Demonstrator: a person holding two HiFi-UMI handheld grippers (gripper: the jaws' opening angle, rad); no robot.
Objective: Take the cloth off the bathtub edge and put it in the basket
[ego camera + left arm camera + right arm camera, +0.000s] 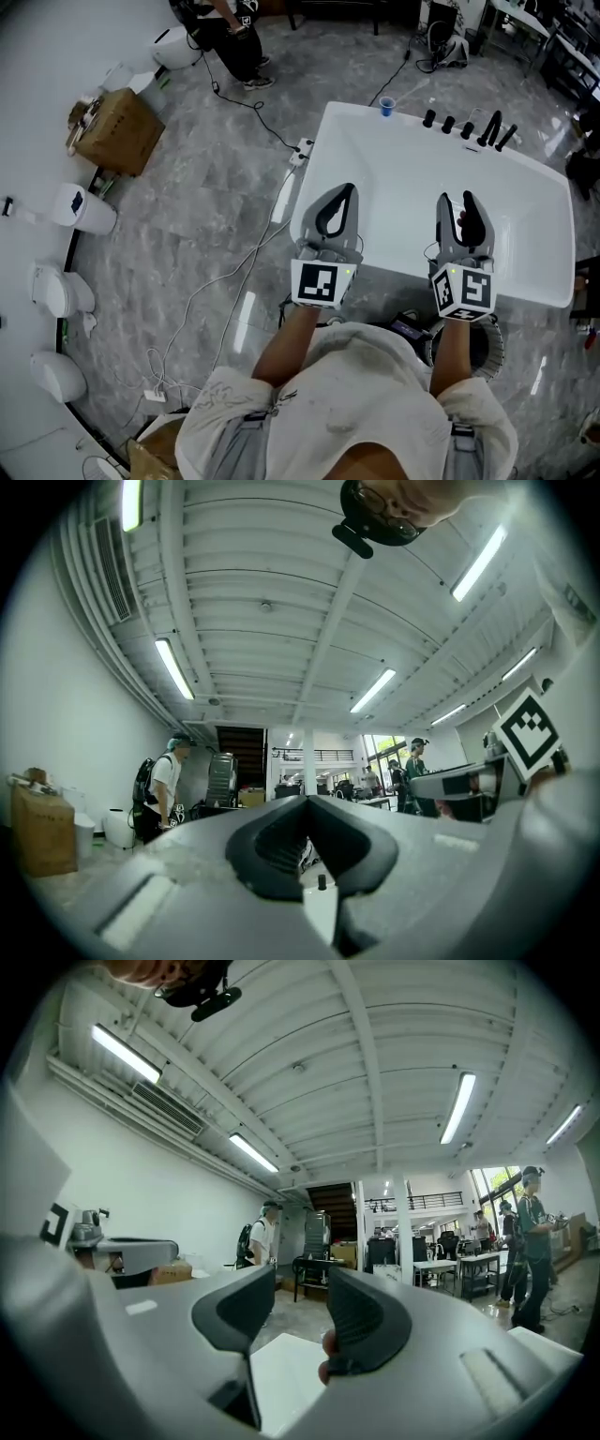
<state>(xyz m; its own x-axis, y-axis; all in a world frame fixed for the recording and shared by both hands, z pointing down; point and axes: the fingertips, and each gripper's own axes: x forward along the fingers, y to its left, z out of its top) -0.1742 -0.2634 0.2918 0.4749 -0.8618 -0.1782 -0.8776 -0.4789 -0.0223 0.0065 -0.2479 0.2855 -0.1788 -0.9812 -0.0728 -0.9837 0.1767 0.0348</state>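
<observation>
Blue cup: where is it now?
Head view, upper middle: the blue cup stands at the far left corner of the bathtub, left of the black knobs.

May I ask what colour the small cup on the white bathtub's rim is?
Blue; the small cup shows best in the head view.

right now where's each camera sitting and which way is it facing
head view: on the person's head, steeply down at the bathtub; forearms, left claw, right claw show
left gripper view: on the left claw, outward across the room; its shut jaws show
right gripper view: on the right claw, likewise; its parted jaws show
shared: both gripper views see the backpack wearer and staircase
</observation>
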